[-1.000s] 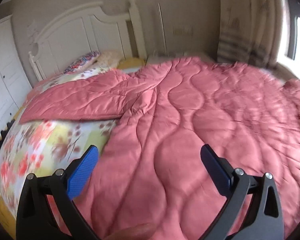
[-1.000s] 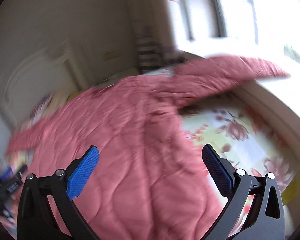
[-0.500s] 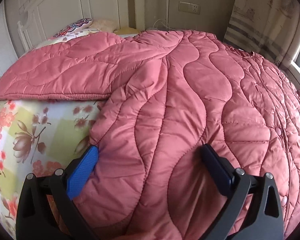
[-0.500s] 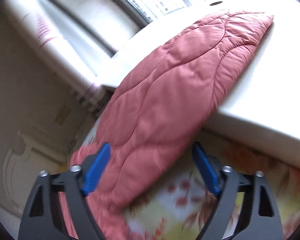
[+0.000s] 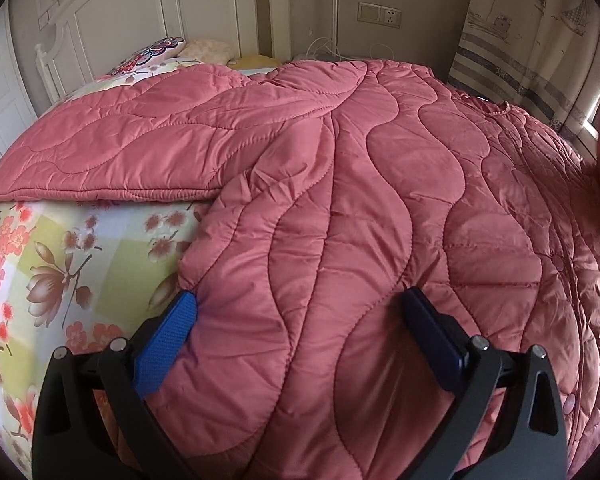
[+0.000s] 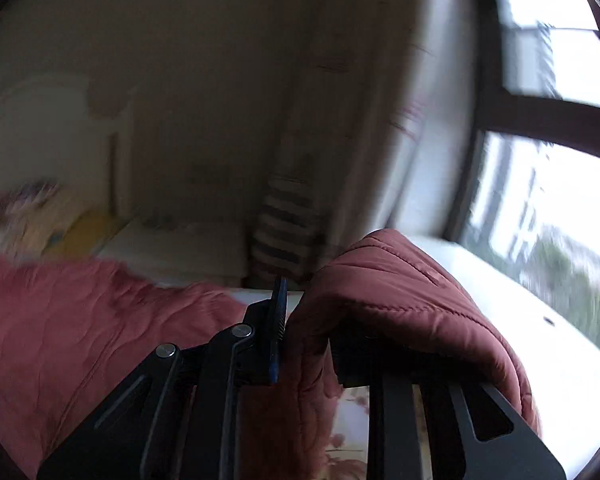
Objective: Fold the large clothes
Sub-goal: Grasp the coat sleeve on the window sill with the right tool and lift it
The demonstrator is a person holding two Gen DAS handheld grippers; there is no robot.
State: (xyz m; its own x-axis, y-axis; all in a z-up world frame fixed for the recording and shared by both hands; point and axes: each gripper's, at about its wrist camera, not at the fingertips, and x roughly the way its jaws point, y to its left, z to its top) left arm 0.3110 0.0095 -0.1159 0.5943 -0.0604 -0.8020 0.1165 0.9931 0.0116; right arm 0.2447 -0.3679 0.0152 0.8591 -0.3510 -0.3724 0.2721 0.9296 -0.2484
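Bedroom walls in pale beige close round a bed (image 5: 72, 264) dressed in a floral sheet, with a white panelled headboard (image 5: 140, 28) at the far end and pillows (image 5: 204, 50) beneath it; a striped curtain (image 5: 512, 60) hangs at the far right, by the window (image 6: 548, 208); spread over most of the mattress lies the pink quilted coat (image 5: 360, 208), one sleeve (image 5: 112, 152) stretched flat toward the left edge of the bed. Left tool (image 5: 300, 332) hangs over the coat's near hem with its jaws spread wide; the blue left pad (image 5: 168, 344) touches the coat's side edge where it meets the bare sheet, the right pad (image 5: 432, 336) rests on the quilting, and nothing is pinched. Right tool (image 6: 304, 336) has just been closing its jaws and now clamps a fold of the other sleeve (image 6: 400, 300), which humps up over the right finger and drapes down beside it; that view is blurred. Bare sheet lies open left of the coat, below the flat sleeve; a pale ledge (image 6: 540, 344) runs under the window on the right; the coat's body shows dimly at lower left in the right wrist view.
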